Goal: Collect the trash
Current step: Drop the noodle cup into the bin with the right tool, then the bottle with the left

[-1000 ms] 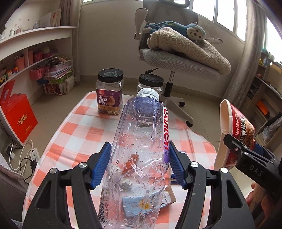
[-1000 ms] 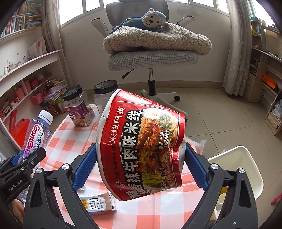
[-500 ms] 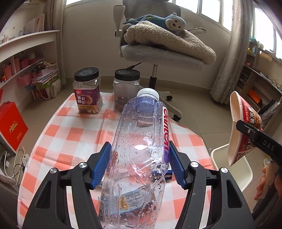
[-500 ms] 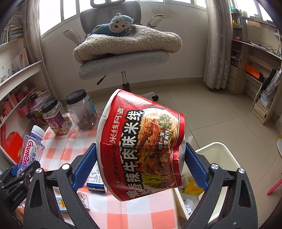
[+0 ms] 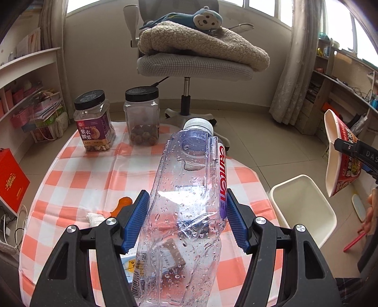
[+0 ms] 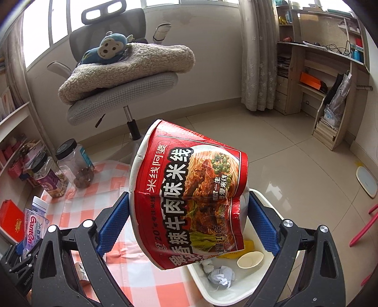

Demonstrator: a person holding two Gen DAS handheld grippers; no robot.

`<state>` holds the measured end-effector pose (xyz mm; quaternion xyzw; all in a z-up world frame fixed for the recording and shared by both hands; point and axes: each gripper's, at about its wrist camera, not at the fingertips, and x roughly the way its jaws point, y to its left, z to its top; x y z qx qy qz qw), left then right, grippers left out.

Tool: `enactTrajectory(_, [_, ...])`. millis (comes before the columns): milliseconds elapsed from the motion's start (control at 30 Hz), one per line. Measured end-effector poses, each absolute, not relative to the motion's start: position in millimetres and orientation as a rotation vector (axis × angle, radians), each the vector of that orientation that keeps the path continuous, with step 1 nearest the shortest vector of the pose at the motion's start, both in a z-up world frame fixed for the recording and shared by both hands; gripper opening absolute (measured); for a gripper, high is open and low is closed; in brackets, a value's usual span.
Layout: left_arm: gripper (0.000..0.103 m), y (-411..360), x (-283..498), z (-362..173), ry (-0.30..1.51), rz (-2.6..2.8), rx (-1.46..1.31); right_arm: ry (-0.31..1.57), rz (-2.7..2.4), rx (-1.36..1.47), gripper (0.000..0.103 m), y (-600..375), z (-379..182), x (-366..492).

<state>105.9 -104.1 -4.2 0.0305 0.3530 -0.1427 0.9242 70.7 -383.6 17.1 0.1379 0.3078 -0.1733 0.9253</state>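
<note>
Trash bin [image 6: 236, 292], white, sits on the floor beside the checkered desk [image 5: 78, 179], with crumpled paper [image 6: 221, 276] inside. My right gripper [image 6: 189, 212] clamps a red noodle cup [image 6: 189, 196] above the bin's near edge. My left gripper [image 5: 186, 219] pinches a crushed water bottle [image 5: 189, 200] over the desk.

A grey mesh office chair [image 5: 189, 63] stands at the upper centre of the frame on pale glossy floor tiles [image 6: 295, 151], with a folded beige fleece blanket [image 5: 203, 44] and a blue plush monkey [image 5: 200, 19] on its seat. Daylight enters through windows [image 6: 42, 26] along the top, beside sheer lace curtains [image 6: 259, 54]. White wall shelves [image 5: 30, 70] fill the left edge and wooden shelves [image 6: 330, 70] the right.
</note>
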Motion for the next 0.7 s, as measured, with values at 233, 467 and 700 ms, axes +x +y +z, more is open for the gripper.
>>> enactTrajectory(233, [0.063,-137,97,-10,0.738,-0.354,0.08,0.675,-0.424,0.306,0.093,-418,8,59])
enactTrajectory(467, [0.063,-182,91,-28,0.801,-0.431,0.081,0.661,-0.492,0.346,0.096,-450,13,43])
enactTrajectory(700, [0.063,-243,81,-36,0.845,-0.522,0.07,0.609,-0.526,0.44,0.096,-484,24,25])
